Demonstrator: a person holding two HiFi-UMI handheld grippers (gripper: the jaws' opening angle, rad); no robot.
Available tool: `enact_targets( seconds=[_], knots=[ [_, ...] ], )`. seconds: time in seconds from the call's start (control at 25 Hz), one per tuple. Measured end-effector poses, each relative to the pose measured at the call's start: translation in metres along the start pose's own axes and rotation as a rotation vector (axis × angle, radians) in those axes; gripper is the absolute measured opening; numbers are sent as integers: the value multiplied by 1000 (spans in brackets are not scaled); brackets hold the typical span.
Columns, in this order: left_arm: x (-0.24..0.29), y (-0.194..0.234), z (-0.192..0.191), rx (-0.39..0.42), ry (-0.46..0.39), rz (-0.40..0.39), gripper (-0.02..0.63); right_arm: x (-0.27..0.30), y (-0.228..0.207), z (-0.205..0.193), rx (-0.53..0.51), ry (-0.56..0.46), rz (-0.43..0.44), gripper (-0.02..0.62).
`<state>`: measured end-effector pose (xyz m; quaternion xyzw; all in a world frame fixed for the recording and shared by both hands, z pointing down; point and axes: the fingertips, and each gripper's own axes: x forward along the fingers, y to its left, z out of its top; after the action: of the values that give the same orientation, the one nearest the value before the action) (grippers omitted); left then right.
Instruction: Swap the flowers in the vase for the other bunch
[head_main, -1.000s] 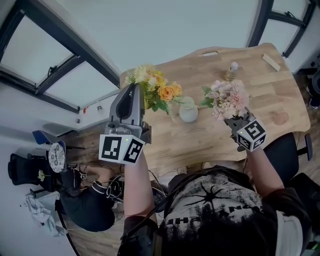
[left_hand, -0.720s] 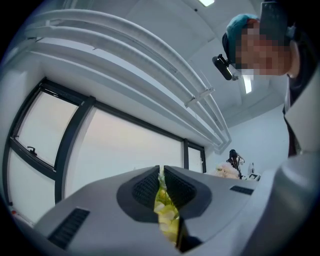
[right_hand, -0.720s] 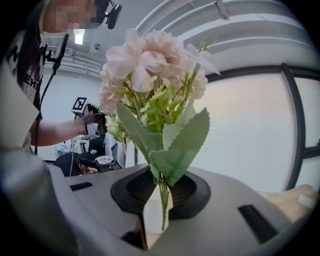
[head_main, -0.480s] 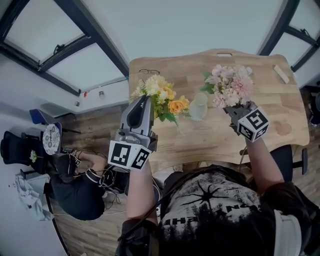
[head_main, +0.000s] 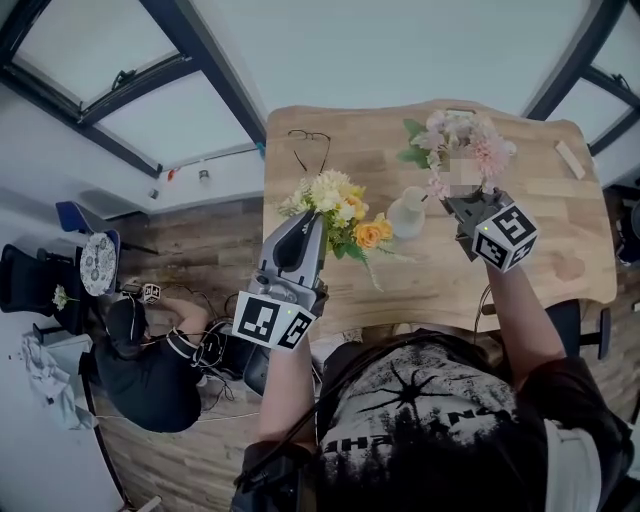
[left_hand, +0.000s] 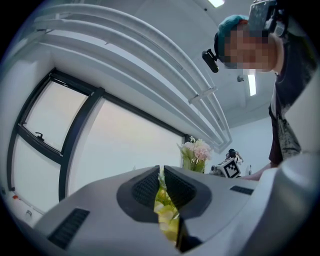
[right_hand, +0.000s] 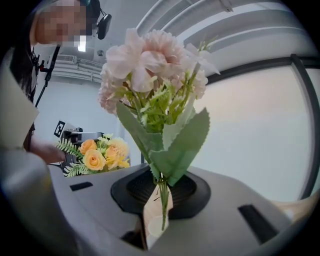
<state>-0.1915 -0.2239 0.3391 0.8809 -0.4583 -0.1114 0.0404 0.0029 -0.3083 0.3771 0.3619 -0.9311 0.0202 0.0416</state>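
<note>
yellow-orange bunch, pink bunch, white vase, tan table.

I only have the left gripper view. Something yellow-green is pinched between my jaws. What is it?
Observer: The stems of the yellow-and-orange flower bunch with fern leaves. The left gripper is shut on them.
Operator: Where is the vase?
Observer: The small white vase stands on the wooden table, between the two grippers.
Operator: Is that pink bunch actually gripped?
Observer: Yes, the right gripper is shut on the green stems of the pink flower bunch.
</note>
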Motion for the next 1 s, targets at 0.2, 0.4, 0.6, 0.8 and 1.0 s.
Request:
enact_targets(
  seconds=[0.2, 0.4, 0.6, 0.8, 1.0],
  knots=[
    [-4, -1, -8, -15, 7, -11, 38, 13, -1, -18, 21, 12, -6, 60],
    [-4, -4, -13, -16, 13, -29, 37, 21, -3, -42, 23, 26, -7, 60],
    [-4, -2, -18, -36, 23, -30, 38, 26, 0, -57, 31, 23, 1, 60],
    [-3, -2, -24, -46, 35, -31, 37, 31, 1, -71, 39, 33, 3, 61],
    [-2, 1, -31, -55, 56, -26, 38, 32, 1, -82, 34, 39, -3, 61]
  ],
)
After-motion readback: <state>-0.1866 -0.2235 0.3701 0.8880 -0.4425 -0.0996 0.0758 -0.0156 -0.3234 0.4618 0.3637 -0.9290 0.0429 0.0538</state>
